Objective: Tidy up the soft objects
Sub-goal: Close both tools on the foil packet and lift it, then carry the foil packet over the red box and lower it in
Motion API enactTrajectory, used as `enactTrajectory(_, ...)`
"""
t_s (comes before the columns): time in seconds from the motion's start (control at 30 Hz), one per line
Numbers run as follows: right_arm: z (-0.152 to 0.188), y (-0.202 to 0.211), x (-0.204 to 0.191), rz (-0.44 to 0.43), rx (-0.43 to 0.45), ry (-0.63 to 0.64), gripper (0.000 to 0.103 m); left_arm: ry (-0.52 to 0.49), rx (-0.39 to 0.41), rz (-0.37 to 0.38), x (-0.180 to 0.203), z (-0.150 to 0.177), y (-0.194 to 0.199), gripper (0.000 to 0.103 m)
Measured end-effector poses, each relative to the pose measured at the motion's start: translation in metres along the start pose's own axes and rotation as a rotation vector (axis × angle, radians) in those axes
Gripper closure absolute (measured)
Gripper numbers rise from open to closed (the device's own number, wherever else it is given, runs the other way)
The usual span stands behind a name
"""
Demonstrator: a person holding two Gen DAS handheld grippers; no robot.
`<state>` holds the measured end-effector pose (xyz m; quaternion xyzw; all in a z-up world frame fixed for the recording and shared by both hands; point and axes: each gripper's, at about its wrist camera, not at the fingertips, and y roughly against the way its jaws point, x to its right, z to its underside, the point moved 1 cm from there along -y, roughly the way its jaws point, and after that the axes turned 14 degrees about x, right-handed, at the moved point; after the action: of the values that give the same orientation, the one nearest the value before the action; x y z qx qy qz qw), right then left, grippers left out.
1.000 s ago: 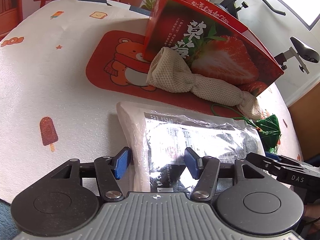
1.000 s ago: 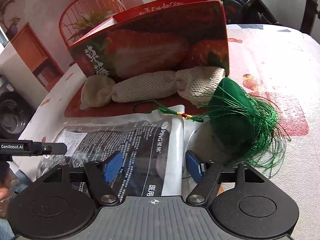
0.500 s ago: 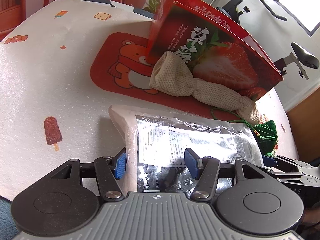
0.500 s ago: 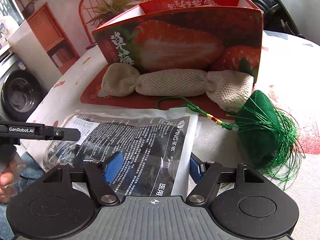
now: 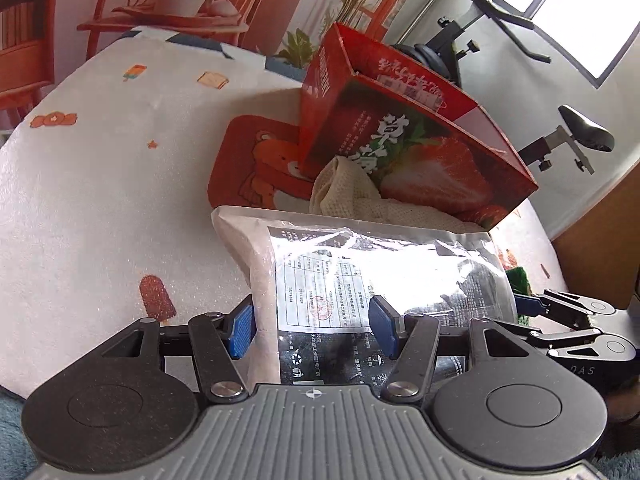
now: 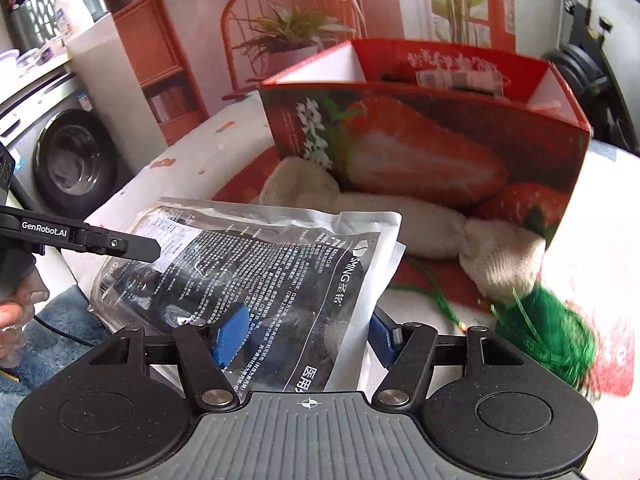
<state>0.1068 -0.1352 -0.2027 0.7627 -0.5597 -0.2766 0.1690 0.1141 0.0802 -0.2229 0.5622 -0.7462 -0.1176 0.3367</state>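
Observation:
A soft plastic pack (image 5: 380, 272) with black print hangs between both grippers, raised off the white tablecloth (image 5: 100, 200). My left gripper (image 5: 312, 330) is shut on its left end, blue pads against both sides. My right gripper (image 6: 306, 338) grips the other end (image 6: 280, 264), jaws still closing with the pack between them. Behind it a beige mesh pouch (image 6: 400, 216) lies along the front of the red strawberry box (image 6: 420, 144), which is open at the top. A green tassel (image 6: 552, 328) rests on the table to the right.
A red bear mat (image 5: 256, 168) lies under the box and pouch. The left gripper's finger (image 6: 120, 244) reaches in from the left of the right wrist view. A washing machine (image 6: 68, 160) and a shelf stand beyond the table edge, an exercise bike behind the box.
The pack has come up off the table in both grippers and now covers part of the mesh pouch. The right gripper has rolled and its jaws have narrowed on the pack.

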Motion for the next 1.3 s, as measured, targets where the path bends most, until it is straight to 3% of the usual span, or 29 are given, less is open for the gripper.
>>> enactTrajectory(0.17, -0.030, 0.008, -0.001, 0.018, 0.066, 0.078, 0.060, -0.079, 0.082, 0.057, 0.014, -0.024, 0.016, 0.042)
enactTrajectory(0.27, -0.055, 0.014, 0.005, 0.029, 0.122, 0.108, 0.063, -0.090, 0.134, 0.072, 0.022, -0.047, 0.018, 0.042)
enactTrajectory(0.5, -0.133, 0.027, 0.017, 0.122, 0.321, 0.322, 0.064, -0.150, 0.323, 0.080, 0.071, -0.126, -0.001, 0.042)
enactTrajectory(0.67, -0.165, 0.018, 0.045, 0.250, 0.410, 0.470, 0.064, -0.138, 0.354, 0.130, 0.101, -0.165, -0.043, 0.043)
enactTrajectory(0.9, -0.146, -0.019, 0.091, 0.326, 0.424, 0.511, 0.064, -0.145, 0.318, 0.144, 0.111, -0.169, -0.106, 0.050)
enactTrajectory(1.1, -0.115, -0.040, 0.100, 0.339, 0.396, 0.543, 0.064, -0.173, 0.269, 0.124, 0.106, -0.162, -0.130, 0.050)
enactTrajectory(1.3, -0.107, -0.044, 0.101, 0.315, 0.373, 0.507, 0.064, -0.154, 0.215, 0.114, 0.096, -0.156, -0.134, 0.050)
